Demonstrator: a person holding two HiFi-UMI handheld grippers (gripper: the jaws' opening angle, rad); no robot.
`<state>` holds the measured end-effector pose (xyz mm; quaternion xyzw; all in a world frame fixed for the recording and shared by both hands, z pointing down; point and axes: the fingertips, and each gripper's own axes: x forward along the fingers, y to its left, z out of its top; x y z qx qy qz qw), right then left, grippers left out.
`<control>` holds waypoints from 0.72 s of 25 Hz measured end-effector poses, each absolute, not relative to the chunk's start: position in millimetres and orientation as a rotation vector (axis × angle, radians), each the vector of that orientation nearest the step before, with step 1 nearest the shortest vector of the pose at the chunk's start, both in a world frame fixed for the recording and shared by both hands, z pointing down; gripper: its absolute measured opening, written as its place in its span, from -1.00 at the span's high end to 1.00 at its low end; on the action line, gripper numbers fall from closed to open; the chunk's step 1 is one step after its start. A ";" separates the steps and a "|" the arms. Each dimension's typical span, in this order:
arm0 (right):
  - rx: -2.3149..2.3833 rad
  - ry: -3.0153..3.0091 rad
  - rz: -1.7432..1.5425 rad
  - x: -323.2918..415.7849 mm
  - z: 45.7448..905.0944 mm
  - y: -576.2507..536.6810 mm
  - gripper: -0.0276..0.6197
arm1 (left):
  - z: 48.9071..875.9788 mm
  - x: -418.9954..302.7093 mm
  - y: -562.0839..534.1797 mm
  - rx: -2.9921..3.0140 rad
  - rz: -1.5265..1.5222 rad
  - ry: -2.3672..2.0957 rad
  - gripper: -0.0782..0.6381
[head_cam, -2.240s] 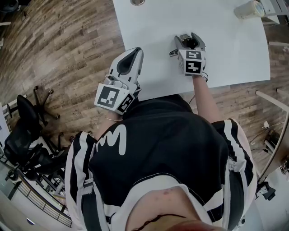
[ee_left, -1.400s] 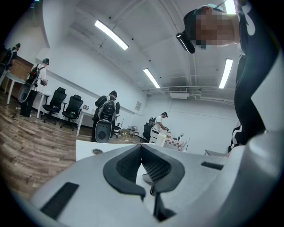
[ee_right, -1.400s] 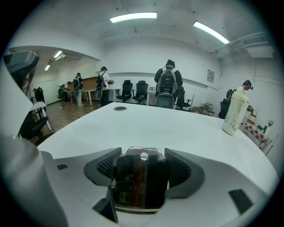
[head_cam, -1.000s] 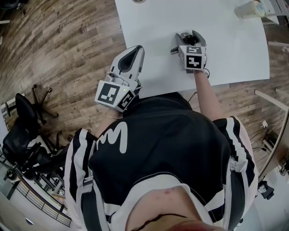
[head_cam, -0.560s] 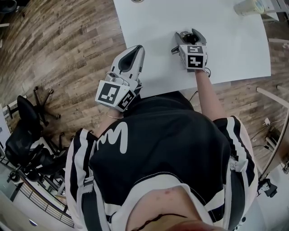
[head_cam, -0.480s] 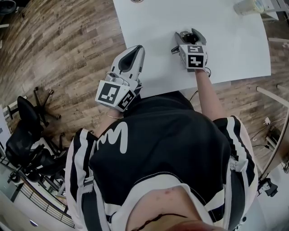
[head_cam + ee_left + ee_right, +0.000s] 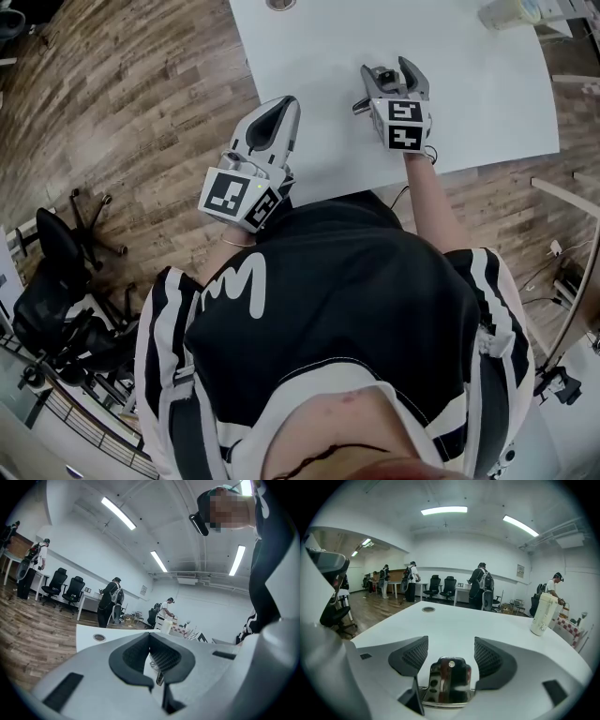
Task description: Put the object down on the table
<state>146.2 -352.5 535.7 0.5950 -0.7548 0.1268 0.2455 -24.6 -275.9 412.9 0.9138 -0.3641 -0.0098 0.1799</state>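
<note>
Your left gripper (image 7: 278, 111) hangs over the white table's (image 7: 309, 56) left edge by the near-left corner, jaws pressed together on nothing. Your right gripper (image 7: 390, 68) is above the table beside the near edge, jaws spread wide. The shiny metal object (image 7: 449, 680) sits between them, neither pad touching it. A cream bottle (image 7: 506, 11) stands at the far-right corner.
</note>
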 end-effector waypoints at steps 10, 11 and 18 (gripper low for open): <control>1.756 -2.195 0.279 138.1 461.1 -351.0 0.00 | 401.2 -10.4 -285.6 2.629 -0.059 -0.978 0.77; 1.788 -2.213 0.265 138.2 450.2 -350.3 0.00 | 399.3 -10.3 -287.3 2.633 -0.064 -0.978 0.77; 1.857 -2.365 0.138 130.9 385.2 -342.4 0.02 | 383.8 -5.9 -301.4 2.681 -0.094 -0.979 0.77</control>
